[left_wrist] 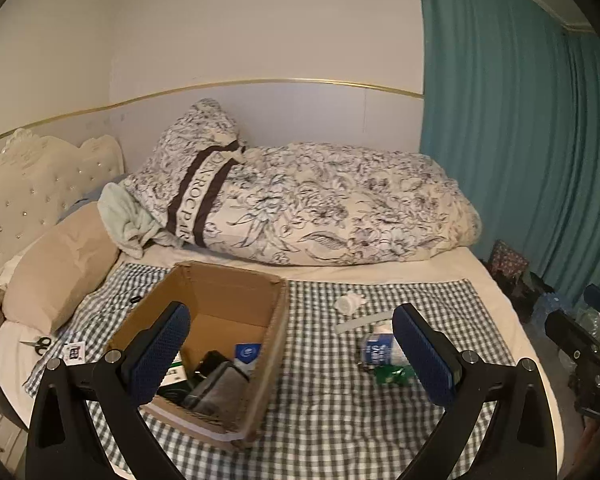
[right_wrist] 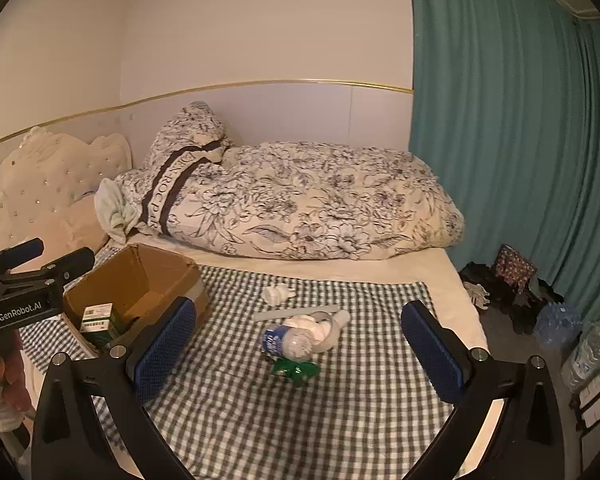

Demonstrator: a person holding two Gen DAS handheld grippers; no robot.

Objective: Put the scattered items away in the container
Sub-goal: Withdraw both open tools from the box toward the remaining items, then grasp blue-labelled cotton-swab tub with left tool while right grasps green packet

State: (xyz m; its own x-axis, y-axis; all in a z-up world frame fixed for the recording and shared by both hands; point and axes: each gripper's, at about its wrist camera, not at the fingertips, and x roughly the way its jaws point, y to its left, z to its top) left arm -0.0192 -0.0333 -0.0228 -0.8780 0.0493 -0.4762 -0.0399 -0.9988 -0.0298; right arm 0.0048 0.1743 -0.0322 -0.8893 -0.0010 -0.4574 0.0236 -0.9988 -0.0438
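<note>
While both tools hang above the checked cloth (right_wrist: 300, 420) on the bed, each stands with its jaws spread wide and nothing between them: left gripper (left_wrist: 292, 354), right gripper (right_wrist: 300, 344).

Container: one cardboard box (left_wrist: 278, 320), open-topped, on the left part of the cloth. Inside it: a green-and-white carton (right_wrist: 96, 316), a blue-and-white packet (left_wrist: 247, 354), and dark items (left_wrist: 216, 384) too blurred to name.

Loose items, right of the box and well apart from it:
- clear plastic bottle (right_wrist: 288, 342) with blue label, lying on its side;
- green wrapper (right_wrist: 294, 370), touching the bottle's near side;
- white wad in a clear bag (right_wrist: 320, 328), touching the bottle's far side;
- pale flat strip (right_wrist: 296, 312), just beyond the bag;
- crumpled white piece (right_wrist: 278, 294), farther back, alone.

Loose items, left of the box: scissors (left_wrist: 40, 344) with black handles at the cloth's edge; a small printed card (left_wrist: 74, 352) beside them; a small dark object (left_wrist: 135, 300) near the box's far corner.

Surroundings: floral duvet (left_wrist: 320, 204) rolled along the wall behind the cloth; beige pillow (left_wrist: 60, 264) and tufted headboard (left_wrist: 40, 176) at left; teal curtain (left_wrist: 520, 120) at right. In the left view the right pad hides part of the bottle.
</note>
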